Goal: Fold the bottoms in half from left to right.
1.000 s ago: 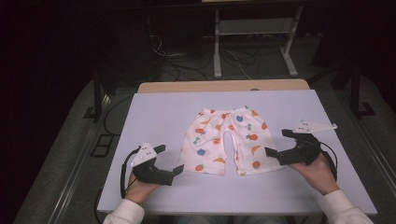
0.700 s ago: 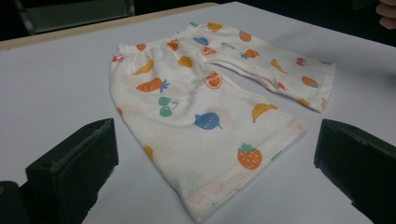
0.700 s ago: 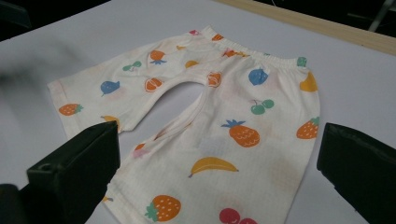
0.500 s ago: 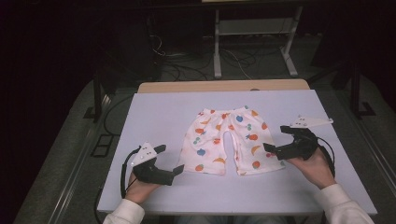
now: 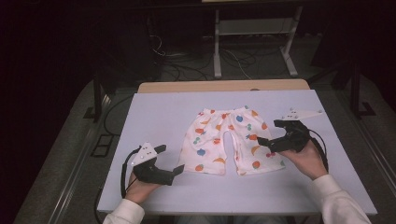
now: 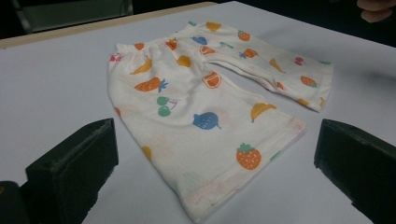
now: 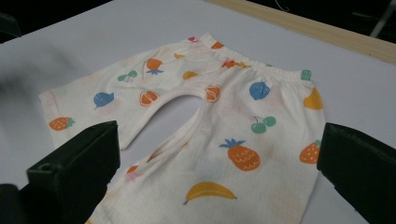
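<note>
**Item: one pair of fruit-print shorts, flat on the counter, tongs either side**

Shorts (image 5: 230,141): white cloth with fruit print, spread flat near the middle of the pale counter (image 5: 159,112), waistband at the far side, both leg hems toward you. The two legs lie apart with a gap between them.

Left tongs (image 5: 169,160): jaws wide apart, empty. They sit just off the hem corner of the leg on your left, near the cloth but not touching it. In the left gripper view that hem lies between the jaws, a little ahead of them.

Right tongs (image 5: 269,133): jaws wide apart, empty. They hover over the outer edge of the leg on your right; I cannot tell whether a tip touches the cloth.

Risks, as judged from here:
- Thin cloth lying flat gives little to bite. If you close above it, you likely pinch nothing; if you push down and in, you may rumple the leg.
- Each leg is two layers. A shallow pinch may take the top layer alone, and the leg would open as it lifts.
- Uneven lifting between your two hands could drag the shorts askew.
</note>
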Demonstrator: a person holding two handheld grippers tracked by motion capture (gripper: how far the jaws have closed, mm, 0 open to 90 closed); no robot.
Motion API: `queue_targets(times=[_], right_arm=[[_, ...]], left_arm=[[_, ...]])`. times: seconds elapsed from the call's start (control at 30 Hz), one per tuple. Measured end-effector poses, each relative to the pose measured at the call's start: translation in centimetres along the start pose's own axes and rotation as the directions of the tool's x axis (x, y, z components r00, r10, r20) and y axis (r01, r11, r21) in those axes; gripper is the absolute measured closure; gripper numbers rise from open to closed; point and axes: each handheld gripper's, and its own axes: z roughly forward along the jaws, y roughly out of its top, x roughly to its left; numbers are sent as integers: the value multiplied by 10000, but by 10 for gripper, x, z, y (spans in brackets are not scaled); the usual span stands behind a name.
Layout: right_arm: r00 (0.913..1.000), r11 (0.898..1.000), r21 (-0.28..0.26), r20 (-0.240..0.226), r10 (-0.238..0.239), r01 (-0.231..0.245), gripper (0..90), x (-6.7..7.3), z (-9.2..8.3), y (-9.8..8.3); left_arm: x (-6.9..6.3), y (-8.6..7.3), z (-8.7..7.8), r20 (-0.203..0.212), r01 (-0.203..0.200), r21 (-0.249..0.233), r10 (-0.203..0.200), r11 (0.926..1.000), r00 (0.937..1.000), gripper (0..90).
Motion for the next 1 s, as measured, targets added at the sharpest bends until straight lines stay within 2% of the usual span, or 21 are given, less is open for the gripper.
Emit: queue_targets(times=[1.0], right_arm=[[9989, 9985, 301, -165, -442, 447, 0, 3, 40, 46]], left_arm=[[0, 0, 1, 85, 12, -14, -12, 10000, 10000, 0]])
